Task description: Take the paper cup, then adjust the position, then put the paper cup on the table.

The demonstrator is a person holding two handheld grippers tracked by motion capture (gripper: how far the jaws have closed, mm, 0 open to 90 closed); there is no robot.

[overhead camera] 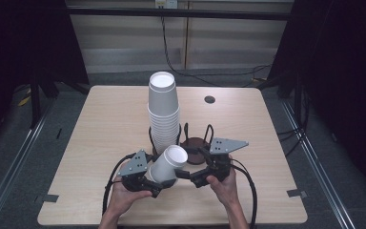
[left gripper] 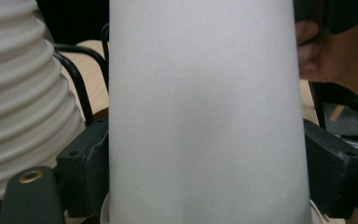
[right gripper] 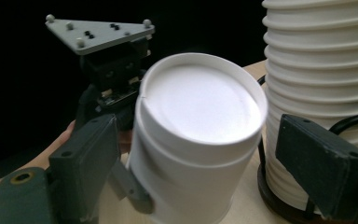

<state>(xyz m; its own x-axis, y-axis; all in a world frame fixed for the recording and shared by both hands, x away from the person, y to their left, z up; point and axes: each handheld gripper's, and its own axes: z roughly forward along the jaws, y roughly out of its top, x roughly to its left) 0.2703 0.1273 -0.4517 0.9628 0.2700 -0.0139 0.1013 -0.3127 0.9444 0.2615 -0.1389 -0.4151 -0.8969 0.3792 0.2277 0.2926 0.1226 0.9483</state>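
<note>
White paper cup (overhead camera: 167, 163) held tilted above table (overhead camera: 100, 143), clamped in left gripper (overhead camera: 159, 183). Right gripper (overhead camera: 183, 174) jaws wide, pads clear of cup base. Risk: squeeze dents wall; swing knocks nearby cup stack (overhead camera: 163, 112) off wire holder (overhead camera: 195, 143).

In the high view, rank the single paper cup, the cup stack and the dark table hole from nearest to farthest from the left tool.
1. Single paper cup: clamped in the left tool.
2. Cup stack: just behind, in the holder.
3. Dark table hole: far side, toward the right.
</note>
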